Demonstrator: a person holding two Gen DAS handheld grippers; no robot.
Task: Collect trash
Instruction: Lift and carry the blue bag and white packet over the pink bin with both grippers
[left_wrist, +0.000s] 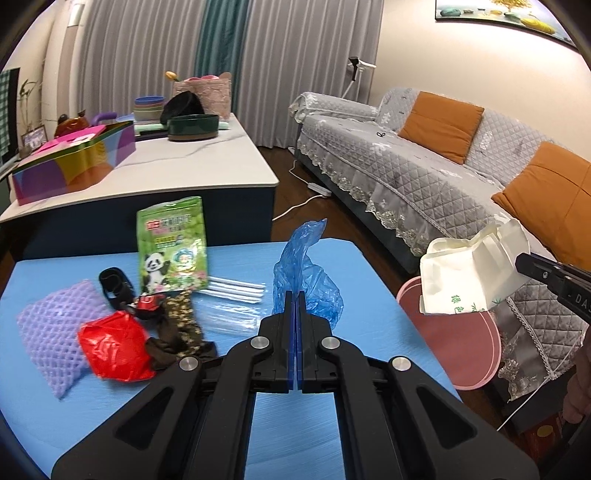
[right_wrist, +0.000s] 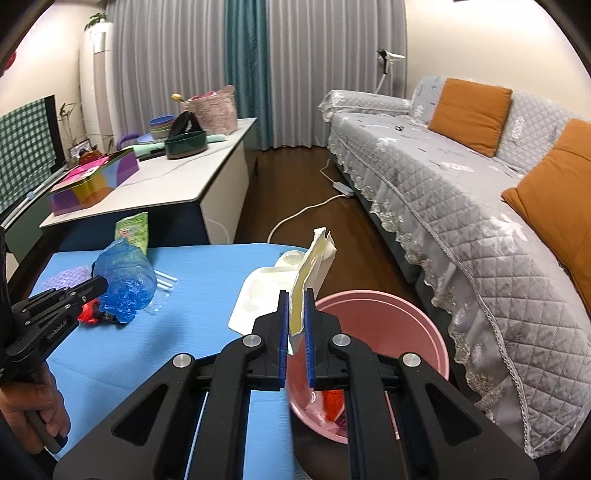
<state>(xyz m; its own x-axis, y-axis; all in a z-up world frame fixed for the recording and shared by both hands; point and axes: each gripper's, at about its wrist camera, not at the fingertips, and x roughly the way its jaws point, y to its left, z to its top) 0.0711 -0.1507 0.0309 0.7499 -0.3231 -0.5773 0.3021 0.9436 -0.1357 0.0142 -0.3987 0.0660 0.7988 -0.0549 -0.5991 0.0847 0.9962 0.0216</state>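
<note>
Two pieces of trash are in carriage: the left gripper (left_wrist: 295, 295), jaws pressed together on a blue plastic bag (left_wrist: 306, 266) above the blue table (left_wrist: 351, 387), must next clear the table's right edge, while the right gripper (right_wrist: 296, 295), pinching a white wrapper (right_wrist: 310, 266), needs only release above the pink bin (right_wrist: 388, 317).

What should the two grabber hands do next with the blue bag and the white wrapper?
Probably carry both a little further over the pink bin and let go. The right gripper pinches the white wrapper near the bin's rim, and the left gripper is shut on the blue plastic bag above the blue table. The bin already holds some trash.
</note>
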